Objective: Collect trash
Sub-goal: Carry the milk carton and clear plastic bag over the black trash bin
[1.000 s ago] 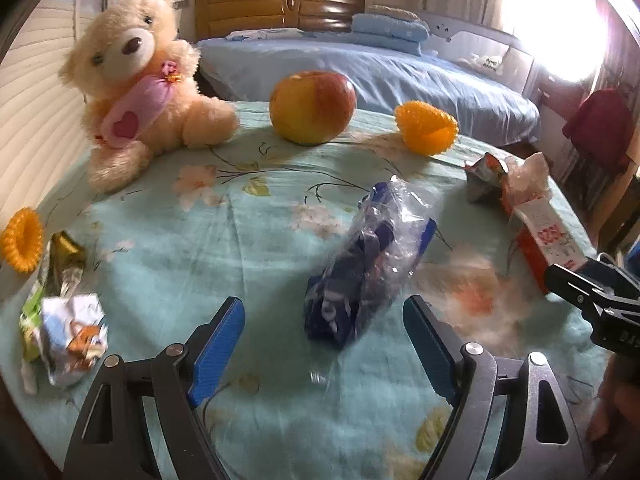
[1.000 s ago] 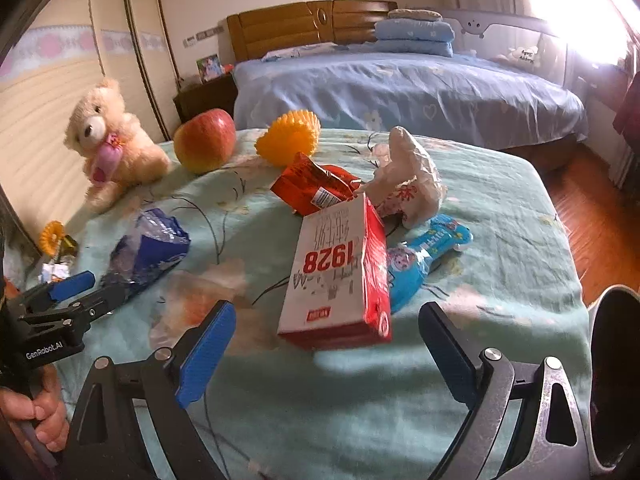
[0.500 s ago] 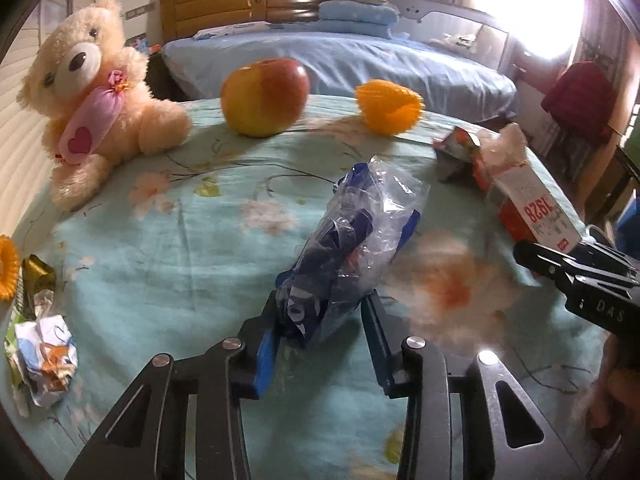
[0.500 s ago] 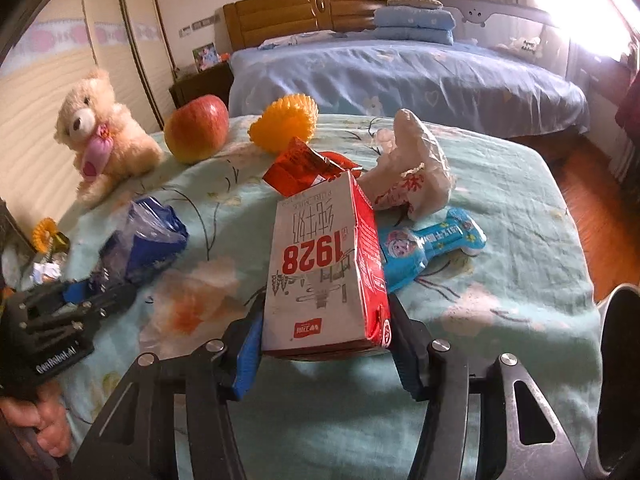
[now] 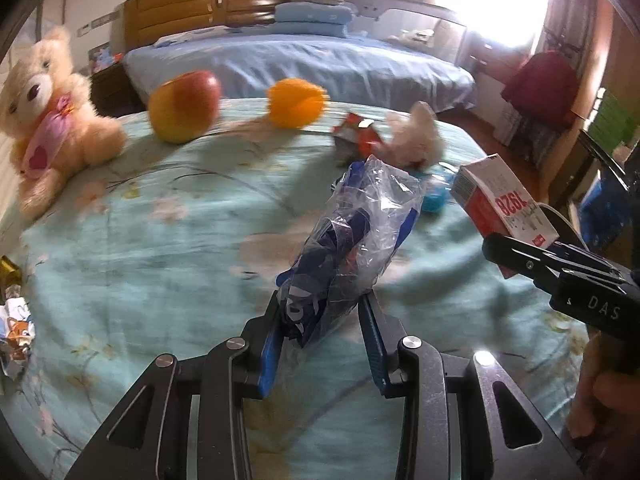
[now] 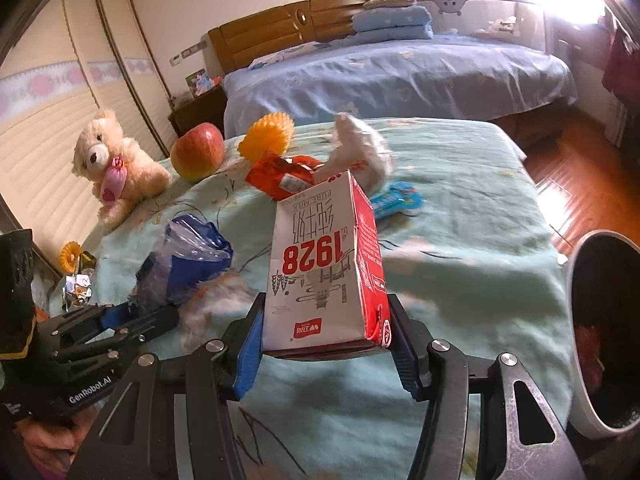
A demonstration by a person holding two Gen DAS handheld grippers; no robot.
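Observation:
On a table with a teal floral cloth (image 5: pixel 160 248), my left gripper (image 5: pixel 320 304) is shut on the lower end of a crumpled clear-and-blue plastic wrapper (image 5: pixel 360 232), which sticks up between its blue pads. My right gripper (image 6: pixel 326 312) is shut on a red-and-white milk carton (image 6: pixel 324 256) marked 1928, clamped at its base. The right wrist view shows the left gripper (image 6: pixel 136 316) and its wrapper (image 6: pixel 192 256) at lower left. In the left wrist view the carton (image 5: pixel 500 208) is at the right. A white bin (image 6: pixel 580 400) with a dark inside stands at the table's right edge.
More litter lies on the cloth: a red wrapper (image 6: pixel 284 176), a white crumpled bag (image 6: pixel 360 148), a blue wrapper (image 6: pixel 396 200) and a crumpled foil wrapper (image 5: pixel 16 328) at the left edge. A teddy bear (image 6: pixel 112 164), an apple (image 6: pixel 198 152) and an orange spiky ball (image 6: pixel 266 136) sit at the back. A bed stands behind.
Both grippers went from wide open to shut, the left on the plastic wrapper, the right on the milk carton. Both then shifted to the right with their loads.

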